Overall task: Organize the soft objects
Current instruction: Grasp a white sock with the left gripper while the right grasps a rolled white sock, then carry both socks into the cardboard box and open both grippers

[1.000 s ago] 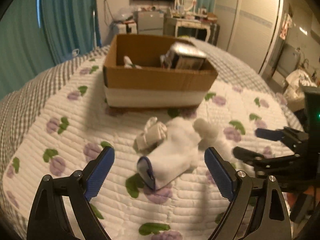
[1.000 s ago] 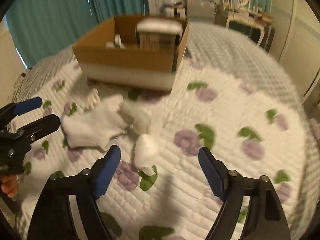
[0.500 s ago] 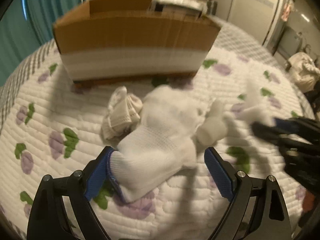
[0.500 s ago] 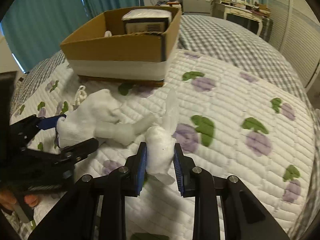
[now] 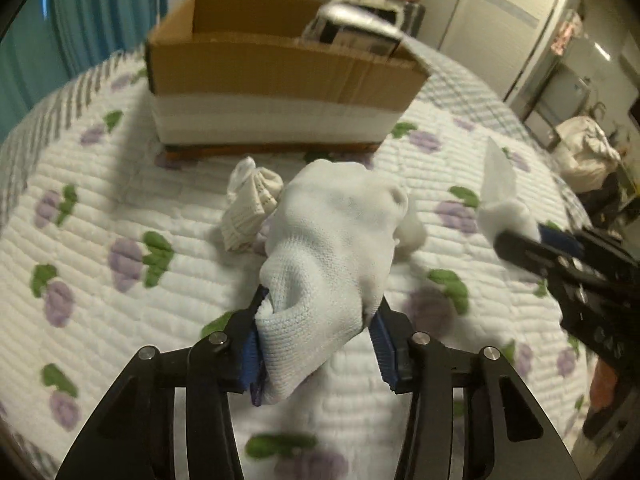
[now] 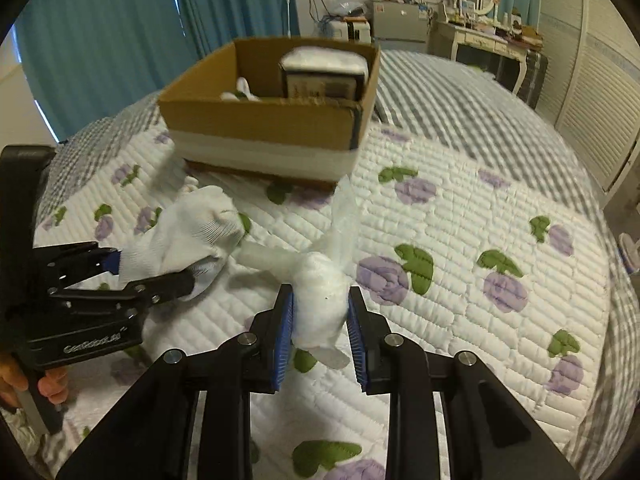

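Observation:
My left gripper is shut on a white sock and lifts its cuff end off the quilt; it also shows in the right wrist view. My right gripper is shut on a small white bundle in clear wrap, seen from the left wrist view at the right. A rolled white sock lies on the quilt beside the held sock. A cardboard box stands behind them, open at the top.
The box holds a dark boxed item with a white top and white cloth. The bed's quilt has purple flower prints. Teal curtains hang at the left; a dresser and wardrobe doors stand behind.
My left gripper moved in and shut on the white sock, then lifted its end. My right gripper shut on the white bundle and raised it off the quilt.

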